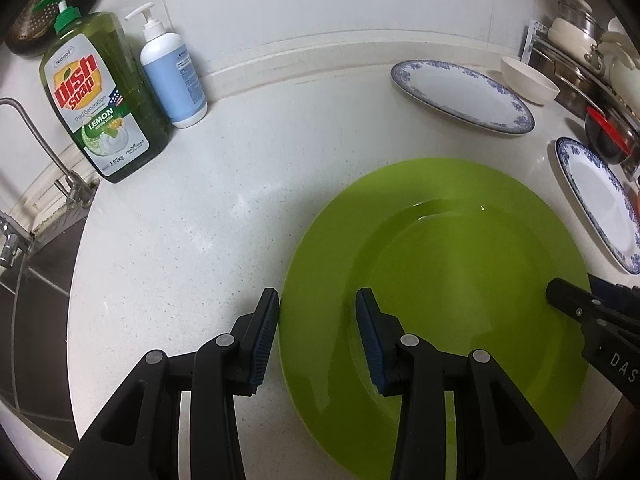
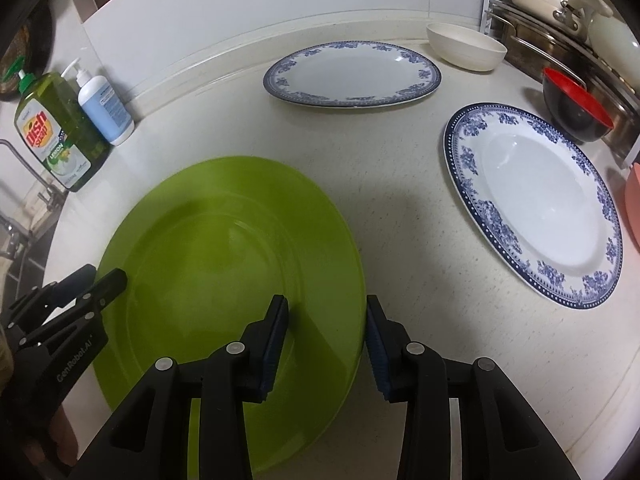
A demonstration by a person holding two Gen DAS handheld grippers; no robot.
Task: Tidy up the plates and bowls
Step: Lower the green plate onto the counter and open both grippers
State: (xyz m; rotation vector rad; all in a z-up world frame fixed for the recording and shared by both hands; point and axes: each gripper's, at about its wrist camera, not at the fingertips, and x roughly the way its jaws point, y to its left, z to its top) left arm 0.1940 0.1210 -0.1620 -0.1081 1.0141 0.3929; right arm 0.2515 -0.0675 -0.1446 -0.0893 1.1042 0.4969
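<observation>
Barely started: both claws spread, left claw (image 1: 316,336) and right claw (image 2: 326,344) straddling green plate (image 2: 224,264) rims; blue-patterned plates (image 2: 536,208), bowls (image 2: 466,46) unstacked on tabletop (image 2: 392,152).

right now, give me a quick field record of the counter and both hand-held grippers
left hand-held gripper: open, straddling the green plate's left rim
right hand-held gripper: open, straddling its right rim
green plate: flat on counter
blue-patterned plates: two, one far, one right
bowls: cream bowl, red and black bowl
soap: dish soap bottle, pump bottle
</observation>
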